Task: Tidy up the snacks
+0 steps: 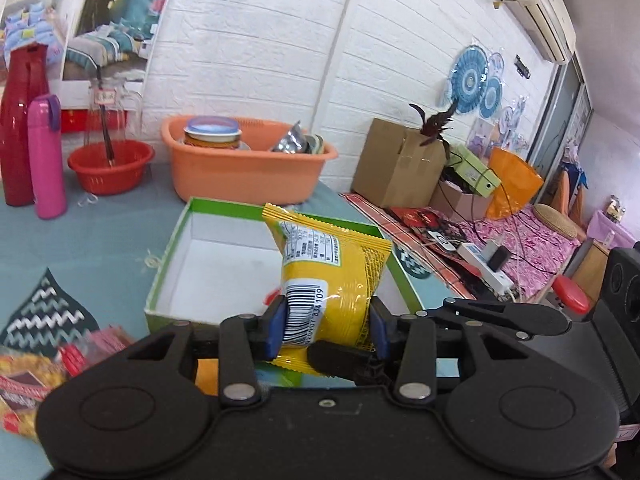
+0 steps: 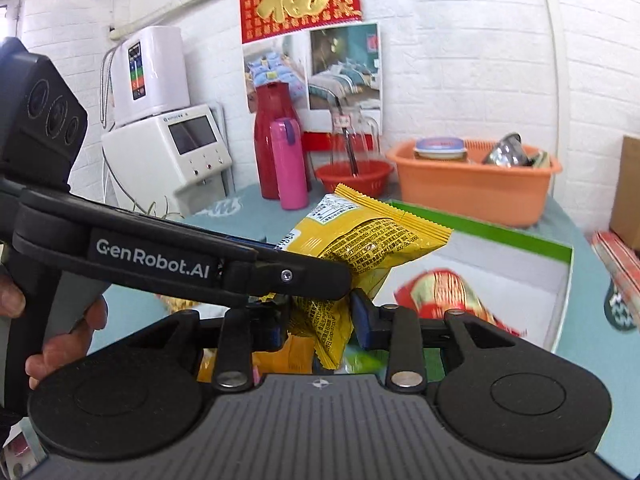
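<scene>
Snacks: red packet [image 2: 444, 296] in box [image 2: 520, 236] shows only right-side.

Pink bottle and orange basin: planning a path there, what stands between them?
A red basket holding a clear jug, shown in both views.

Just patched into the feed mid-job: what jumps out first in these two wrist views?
The yellow snack packet dominates both views, held above the green-rimmed box; the left gripper is shut on its lower end. In the right wrist view the right gripper pinches the same packet, with the left gripper crossing in front. Behind the box sits an orange basin, and a red snack pack lies inside the box.
</scene>
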The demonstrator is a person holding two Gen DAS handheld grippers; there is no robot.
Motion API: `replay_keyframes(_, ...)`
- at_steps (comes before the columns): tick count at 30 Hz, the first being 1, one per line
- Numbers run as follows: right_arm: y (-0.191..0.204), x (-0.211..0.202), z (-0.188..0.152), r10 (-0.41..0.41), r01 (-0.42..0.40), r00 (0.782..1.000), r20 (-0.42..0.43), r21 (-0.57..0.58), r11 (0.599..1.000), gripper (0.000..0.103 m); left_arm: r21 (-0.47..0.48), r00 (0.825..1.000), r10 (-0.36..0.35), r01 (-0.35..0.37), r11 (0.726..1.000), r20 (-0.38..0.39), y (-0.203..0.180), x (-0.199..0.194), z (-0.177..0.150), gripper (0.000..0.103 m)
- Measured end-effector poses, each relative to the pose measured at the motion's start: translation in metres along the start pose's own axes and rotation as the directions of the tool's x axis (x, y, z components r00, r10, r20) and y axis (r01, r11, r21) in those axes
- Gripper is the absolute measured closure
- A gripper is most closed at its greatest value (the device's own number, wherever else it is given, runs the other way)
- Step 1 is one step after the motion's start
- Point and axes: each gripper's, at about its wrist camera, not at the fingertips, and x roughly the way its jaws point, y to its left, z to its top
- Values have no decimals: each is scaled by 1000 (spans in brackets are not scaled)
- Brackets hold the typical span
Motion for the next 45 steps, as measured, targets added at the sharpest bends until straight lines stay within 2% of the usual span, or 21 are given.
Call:
replay_keyframes(8,-8,42,20,45,-45,999,0,15,999,47,-24,999,49,-49,998,-19,32,30,19,32)
replay_keyframes(14,-22,76,20,57,-56,998,-26,30,998,47,-73,998,43,-47,996,-54,56,58,21,31)
replay_keyframes(18,-31,93,13,63,-60,996,-59,45,997,47,-69,996,44,-49,996,-80,65,76,18,31)
replay_keyframes(19,-33,96,10,63,-60,996,-66,49,997,47,-61,995,44,-49,997,-86,66,79,17,24)
replay_keyframes(20,-35,100,8,65,-61,995,-75,55,997,46,-51,995,45,-50,997,-92,66,83,15,1)
replay_keyframes(22,-38,107,3,62,-56,993,-98,59,997,41,-49,994,60,-65,997,-96,67,85,12,0)
replay_keyframes(23,-38,110,1,46,-41,993,-105,52,998,33,-49,994,69,-73,996,-87,67,84,10,0)
replay_keyframes(24,-38,111,-1,32,-28,994,-108,34,999,30,-50,994,74,-78,996,-77,67,81,9,0)
replay_keyframes(26,-36,109,-3,-1,2,994,-106,8,1000,7,-56,994,76,-80,995,-74,67,74,10,0)
replay_keyframes(27,-36,105,-3,-13,13,995,-94,-1,1000,1,-59,995,75,-79,995,-71,67,69,11,0)
replay_keyframes(34,-28,61,11,-47,47,997,-56,6,999,0,-54,996,83,-84,995,-15,46,6,16,0)
replay_keyframes(38,-15,24,21,-60,60,998,-34,6,998,0,-35,993,118,-117,992,11,29,-32,13,0)
replay_keyframes(45,10,-28,24,6,-6,1000,21,-1,1000,0,-31,991,133,-132,991,31,21,-84,-18,0)
